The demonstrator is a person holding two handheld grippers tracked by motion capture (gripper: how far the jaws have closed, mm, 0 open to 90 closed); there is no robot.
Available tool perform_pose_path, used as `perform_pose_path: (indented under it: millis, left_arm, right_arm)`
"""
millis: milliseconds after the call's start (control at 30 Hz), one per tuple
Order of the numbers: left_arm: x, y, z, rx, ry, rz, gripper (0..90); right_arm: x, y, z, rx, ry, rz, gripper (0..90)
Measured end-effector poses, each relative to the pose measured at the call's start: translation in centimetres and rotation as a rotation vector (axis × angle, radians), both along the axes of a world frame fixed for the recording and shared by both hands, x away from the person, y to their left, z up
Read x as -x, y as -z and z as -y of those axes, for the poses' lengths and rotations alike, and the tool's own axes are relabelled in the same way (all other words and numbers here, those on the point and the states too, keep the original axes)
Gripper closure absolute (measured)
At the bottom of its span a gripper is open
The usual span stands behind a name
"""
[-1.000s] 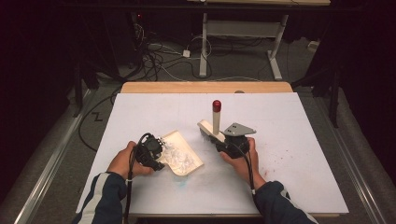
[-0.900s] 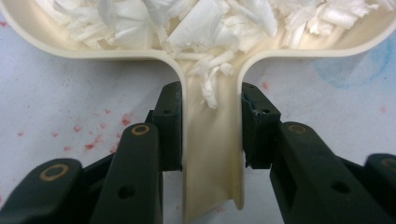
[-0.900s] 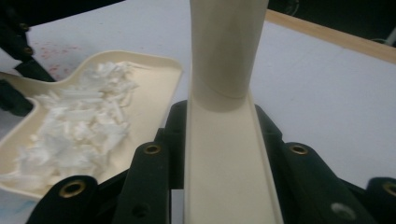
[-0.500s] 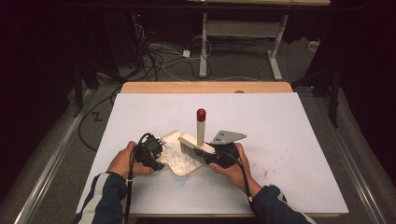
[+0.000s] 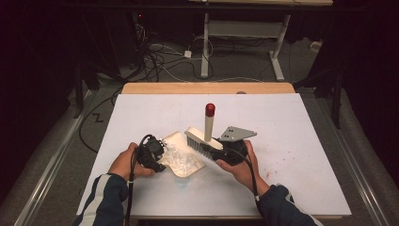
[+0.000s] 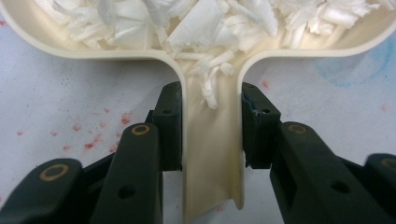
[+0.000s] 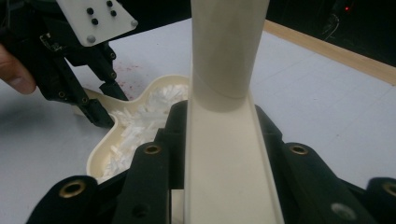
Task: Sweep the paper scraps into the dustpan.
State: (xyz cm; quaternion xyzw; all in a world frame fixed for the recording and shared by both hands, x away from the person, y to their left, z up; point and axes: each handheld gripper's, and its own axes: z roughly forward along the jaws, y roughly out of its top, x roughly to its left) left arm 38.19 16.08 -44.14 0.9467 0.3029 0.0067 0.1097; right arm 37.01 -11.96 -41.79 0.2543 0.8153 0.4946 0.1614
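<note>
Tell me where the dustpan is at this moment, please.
In the high view, the dustpan lies on the white table, near its front edge and left of centre, between the left gripper holding its handle and the brush.

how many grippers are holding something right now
2. The left gripper clamps the dustpan by its handle; the right gripper clamps the brush by its handle, beside the dustpan's right edge.

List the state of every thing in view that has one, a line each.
Dustpan: flat on the table, holding shredded paper.
Brush: lifted, bristles at the dustpan's edge.
Left gripper: shut on the dustpan's handle.
Right gripper: shut on the brush's handle.
</note>
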Motion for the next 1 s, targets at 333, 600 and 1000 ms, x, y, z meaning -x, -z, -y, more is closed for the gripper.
perform_pose_path:
  millis: [333, 600, 1000]
  left_arm:
    - [0.0, 0.0, -0.1, 0.007, -0.006, 0.001, 62.9]
    - [0.0, 0.0, -0.1, 0.008, -0.006, 0.003, 62.9]
    - [0.1, 0.1, -0.1, 0.008, -0.009, 0.005, 62.9]
  right_arm:
    - [-0.4, 1.1, 0.5, 0.079, 0.024, -0.005, 68.2]
    - [0.2, 1.4, 0.2, 0.096, -0.034, -0.028, 68.2]
    - [0.5, 0.4, 0.4, 0.073, -0.030, -0.014, 68.2]
